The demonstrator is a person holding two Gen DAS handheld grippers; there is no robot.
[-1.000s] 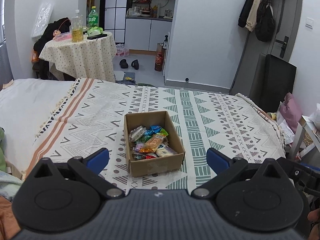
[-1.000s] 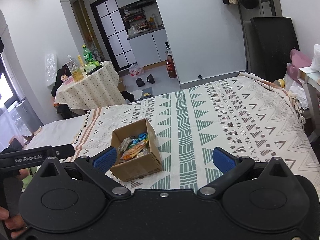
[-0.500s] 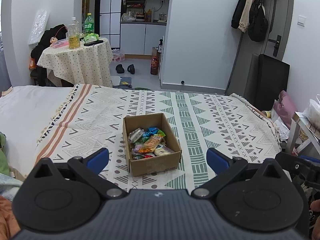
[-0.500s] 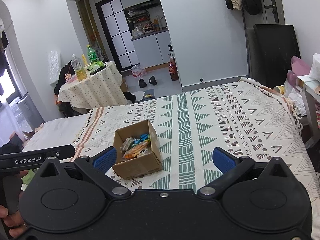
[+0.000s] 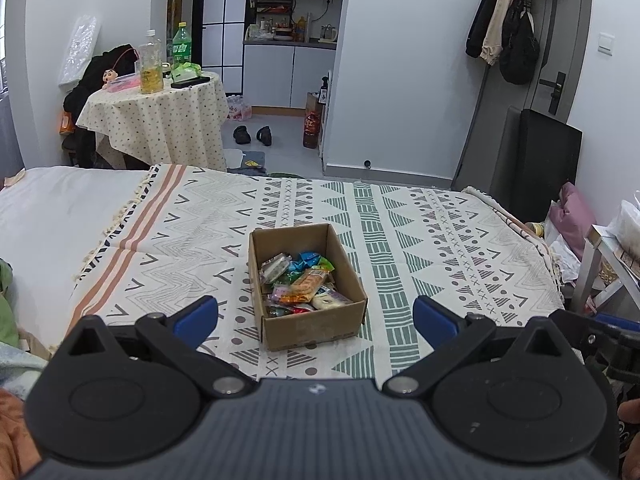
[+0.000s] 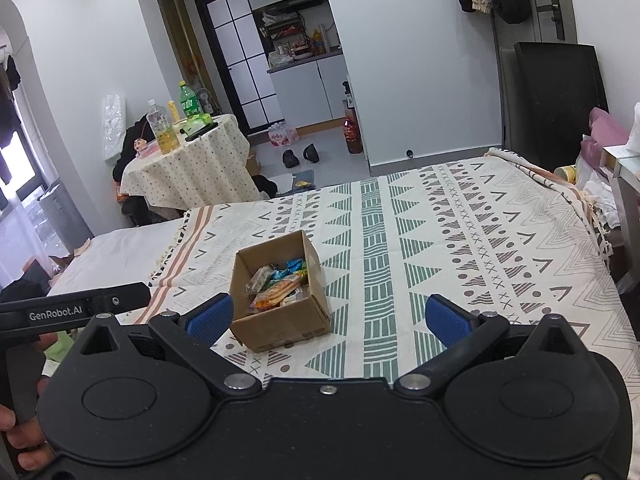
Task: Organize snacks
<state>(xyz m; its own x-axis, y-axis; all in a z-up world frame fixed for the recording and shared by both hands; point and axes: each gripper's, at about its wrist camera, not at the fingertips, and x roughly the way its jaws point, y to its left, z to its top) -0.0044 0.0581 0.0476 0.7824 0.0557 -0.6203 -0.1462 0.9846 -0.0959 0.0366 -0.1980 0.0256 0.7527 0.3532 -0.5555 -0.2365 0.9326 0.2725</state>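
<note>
Left wrist view
- Landmark: cardboard box (image 5: 306,286) is sitting on the patterned bedspread (image 5: 440,240).
- Snacks (image 5: 300,284): lying piled inside the box, none outside it.
- Left gripper (image 5: 316,316): jaws are standing wide, holding nothing; the box is lying straight ahead, between the fingers' lines, near.
- Box axis: running away from the tool.

Right wrist view
- Right gripper (image 6: 326,318): jaws are standing wide, empty.
- Box (image 6: 280,292): lying ahead and left of centre, just beside the left finger.
- Nearer arm: judging the left gripper better aligned.
</note>
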